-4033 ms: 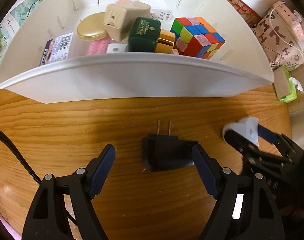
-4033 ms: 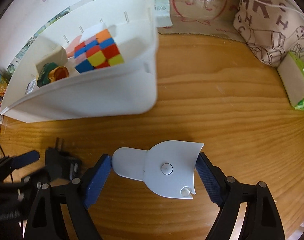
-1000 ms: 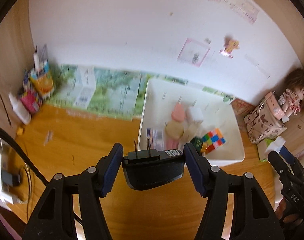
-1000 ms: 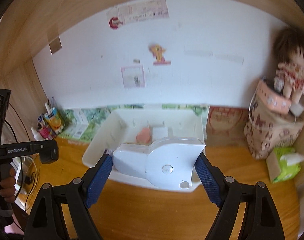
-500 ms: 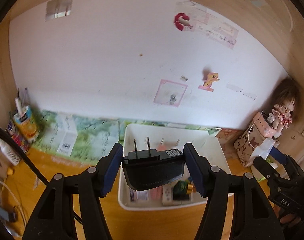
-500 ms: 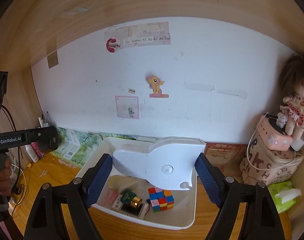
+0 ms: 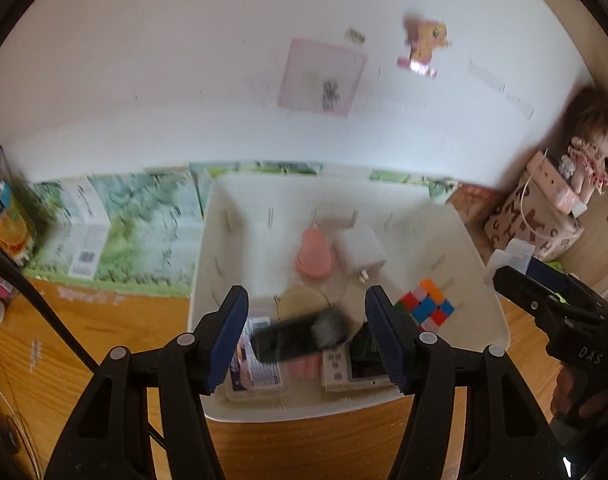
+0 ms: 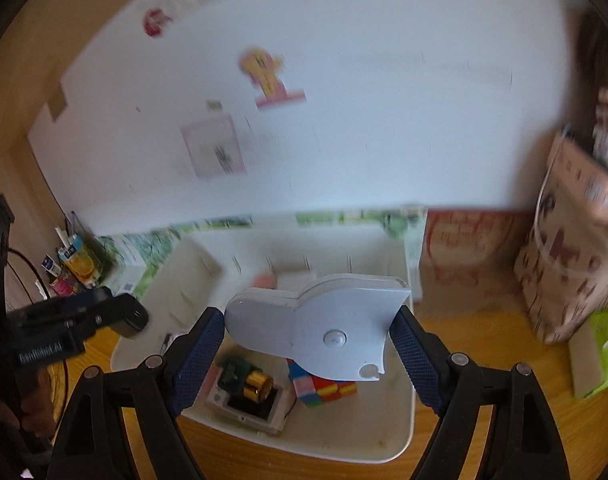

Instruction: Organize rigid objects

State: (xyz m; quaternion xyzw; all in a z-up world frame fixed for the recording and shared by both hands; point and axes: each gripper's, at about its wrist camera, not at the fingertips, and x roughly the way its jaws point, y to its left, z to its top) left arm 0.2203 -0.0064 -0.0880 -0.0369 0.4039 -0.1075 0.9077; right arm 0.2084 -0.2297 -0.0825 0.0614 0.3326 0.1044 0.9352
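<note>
So the left gripper [image 7: 306,340] is hanging over the near end of the white bin [image 7: 344,404], tilted down into it, and its jaws are standing spread. The black charger [image 7: 296,338] is showing between the blue pads, lying crooked, with a gap on each side, so nothing is pinching it. It's really smeared, so I can't tell if it's lying on the stuff in the bin or in the air just above it.

The right gripper [image 8: 308,344] is clamping the white plastic piece [image 8: 316,328], with one pad on its rounded left end and the other on its pointy right corner. It's holding it flat, round button facing up, over the near half of the bin, clear of everything below.

The bin is sitting toward the back edge of the bench [image 7: 104,340], close to the green printed sheets leaning on the wall. Inside it:
- colour cube [image 7: 426,308] on the right side
- pink case [image 7: 314,256] and white plug [image 7: 360,250] side by side toward the far wall
- round tan compact [image 7: 302,302] just behind the charger
- green bottle [image 8: 244,378] with a gold cap, lying on a flat white box near the front wall, right next to the cube

Over at the bench's back right corner, a lettered bag [image 7: 532,220] is standing with a doll [image 7: 588,156] on top of it. Each gripper is poking into the edge of the other one's view, with a hand around the handle.
</note>
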